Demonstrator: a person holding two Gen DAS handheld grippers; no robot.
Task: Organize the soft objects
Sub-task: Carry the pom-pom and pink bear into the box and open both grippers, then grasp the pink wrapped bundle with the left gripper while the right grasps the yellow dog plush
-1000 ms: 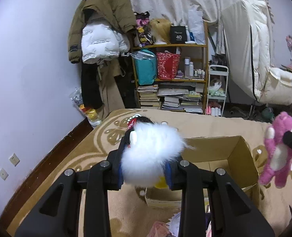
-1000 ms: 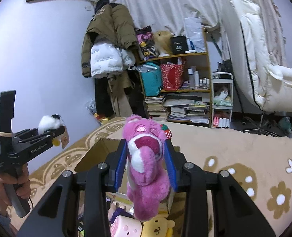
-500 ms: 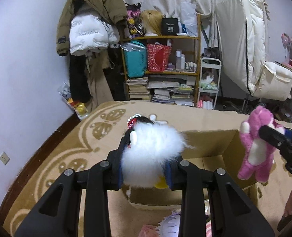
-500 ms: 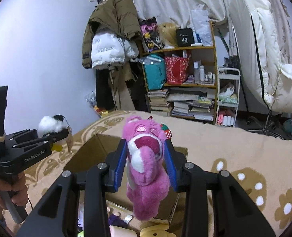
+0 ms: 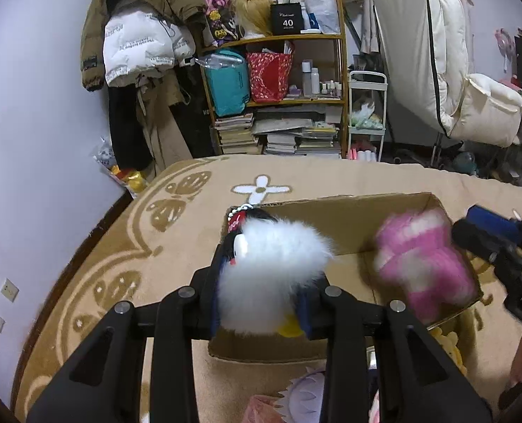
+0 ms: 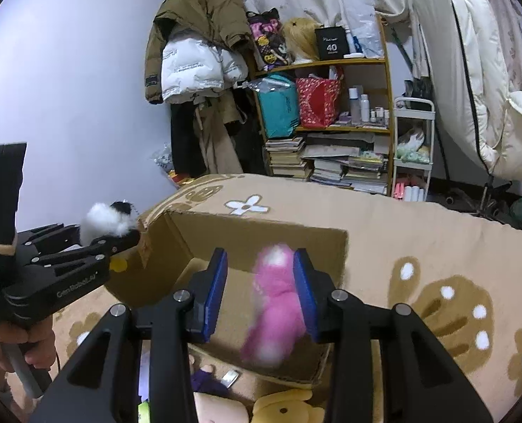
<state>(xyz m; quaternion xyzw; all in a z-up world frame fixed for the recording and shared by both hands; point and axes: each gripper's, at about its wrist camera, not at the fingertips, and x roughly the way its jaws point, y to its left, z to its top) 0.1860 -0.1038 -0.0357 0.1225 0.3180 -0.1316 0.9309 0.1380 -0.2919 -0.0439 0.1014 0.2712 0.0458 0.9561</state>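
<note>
Left wrist view: a cluttered room with a wooden bookshelf (image 5: 278,91) against the far wall and a tan patterned rug (image 5: 176,232) on the floor. An open cardboard box (image 5: 335,225) sits on the rug. The left gripper (image 5: 261,303) is clamped on a white fluffy toy (image 5: 271,275), held over the box's near left corner. A blurred pink plush toy (image 5: 419,264) hangs over the box's right side, just beside the right gripper's tip.

Right wrist view: the same bookshelf (image 6: 331,116) and rug (image 6: 419,246) lie beyond the box (image 6: 254,243). The right gripper (image 6: 260,292) has its blue pads spread apart; the pink plush toy (image 6: 275,303), motion-blurred, sits between them over the box interior, with a gap at the left pad. Whether the right pad touches it is unclear. The left gripper (image 6: 120,239) holds the white fluffy toy (image 6: 105,218) at the box's left edge.
</note>
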